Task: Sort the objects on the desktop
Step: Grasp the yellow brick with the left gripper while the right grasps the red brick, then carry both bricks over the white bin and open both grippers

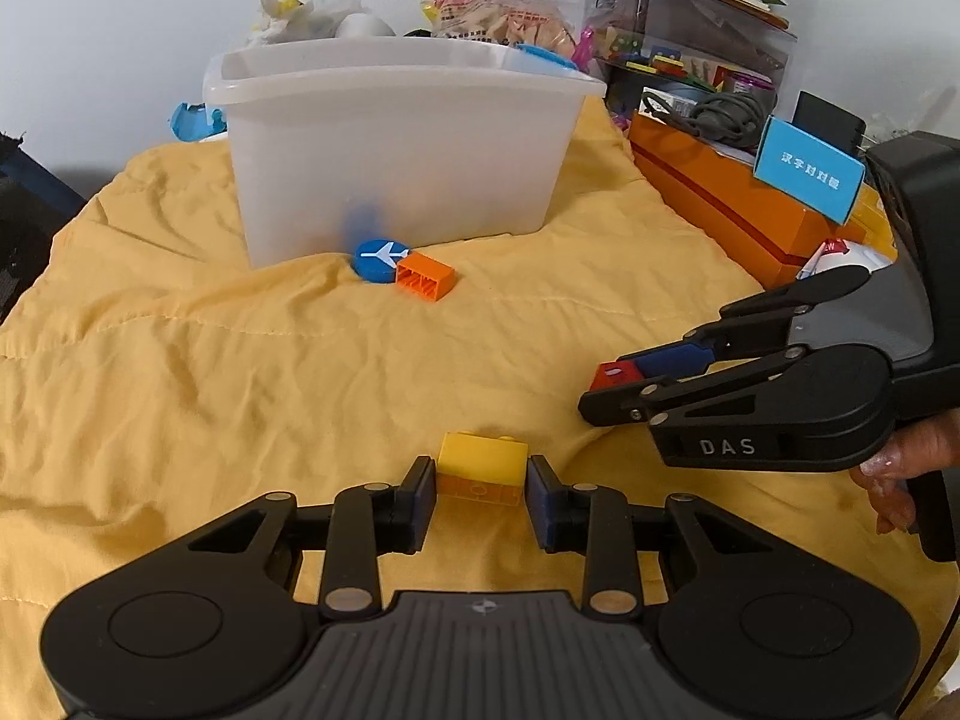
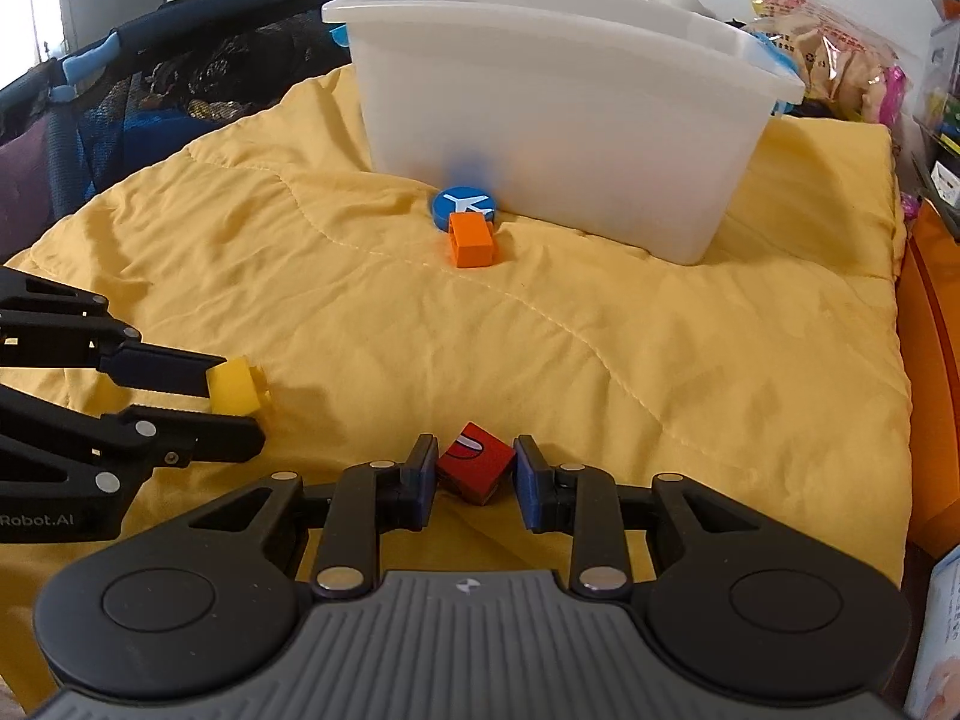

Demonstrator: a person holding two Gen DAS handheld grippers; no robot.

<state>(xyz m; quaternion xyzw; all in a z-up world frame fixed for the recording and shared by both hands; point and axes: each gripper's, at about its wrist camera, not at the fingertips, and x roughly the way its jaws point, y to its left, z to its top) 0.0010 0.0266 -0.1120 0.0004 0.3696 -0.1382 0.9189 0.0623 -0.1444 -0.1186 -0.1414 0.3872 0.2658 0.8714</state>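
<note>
My left gripper [image 1: 482, 474] is shut on a yellow brick [image 1: 483, 461], holding it just over the yellow quilt [image 1: 240, 360]. In the right wrist view the same gripper [image 2: 237, 409] comes in from the left with the yellow brick [image 2: 235, 393] at its tips. My right gripper [image 2: 474, 468] is shut on a red cube [image 2: 477, 461] that is turned corner-on between the pads. From the left wrist view, this gripper [image 1: 612, 387] and the red cube [image 1: 612, 373] sit to the right. A blue plane disc [image 1: 375, 258] and an orange brick [image 1: 425, 279] lie in front of the white bin [image 1: 390, 150].
An orange box [image 1: 720, 204] with a blue card box [image 1: 807, 171] and cables lines the right side. Clear storage boxes [image 1: 690, 30] and snack bags [image 1: 498, 18] stand behind the bin. A dark mesh frame [image 2: 150, 60] borders the quilt's far left. A hand [image 1: 900, 468] grips the right handle.
</note>
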